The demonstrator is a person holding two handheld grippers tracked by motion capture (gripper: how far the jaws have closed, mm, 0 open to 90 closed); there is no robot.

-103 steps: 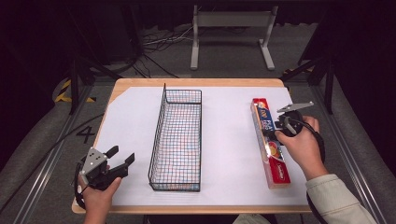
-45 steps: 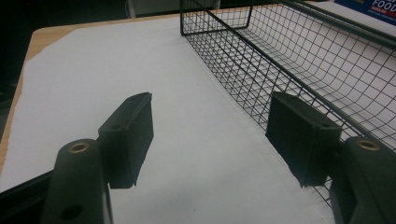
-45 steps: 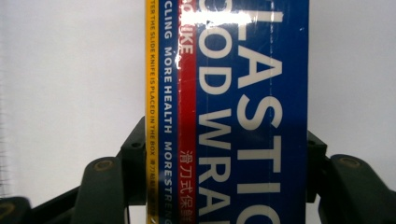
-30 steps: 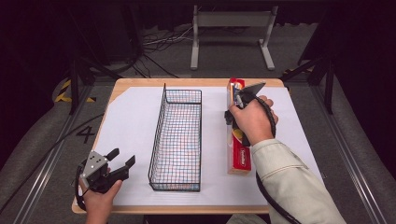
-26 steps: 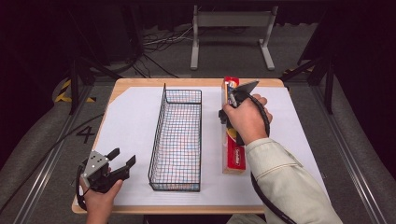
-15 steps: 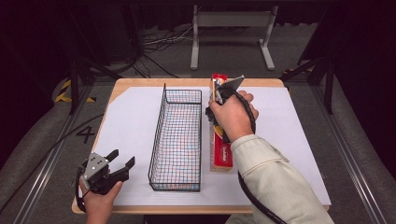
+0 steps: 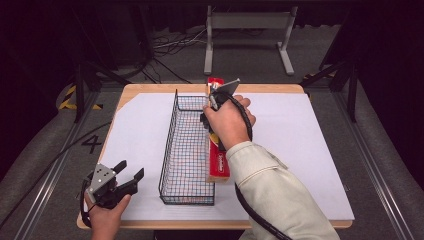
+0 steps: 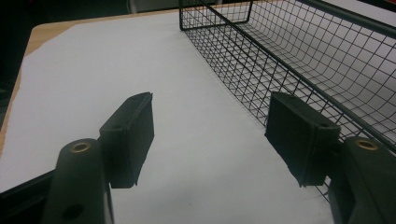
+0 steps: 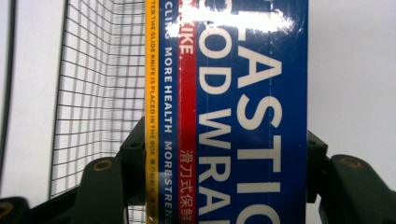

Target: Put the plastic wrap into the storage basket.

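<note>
A long red and blue plastic wrap box [image 7: 218,161] is held in the air over the right rim of the black wire basket [image 7: 187,145], lengthwise along it. My right gripper [image 7: 211,116] is shut on the box near its middle; in the right gripper view both jaws press the sides of the plastic wrap box [image 9: 233,116], with the basket's mesh [image 9: 93,93] to the left. My left gripper [image 7: 131,175] rests open at the table's front left corner. In the left gripper view its jaws stand wide apart over the white paper, my left gripper [image 8: 210,135] empty, the basket [image 8: 299,60] on the right.
The white sheet [image 7: 310,145] covers a wooden table [image 7: 150,90] with dark floor around it. A grey metal stand [image 7: 247,22] and cables lie beyond the far edge. The person's sleeve [image 7: 275,200] crosses the front right of the table.
My right gripper has carried the plastic wrap box from the table's right side leftward, now to the basket's right rim. The left gripper has stayed put.
</note>
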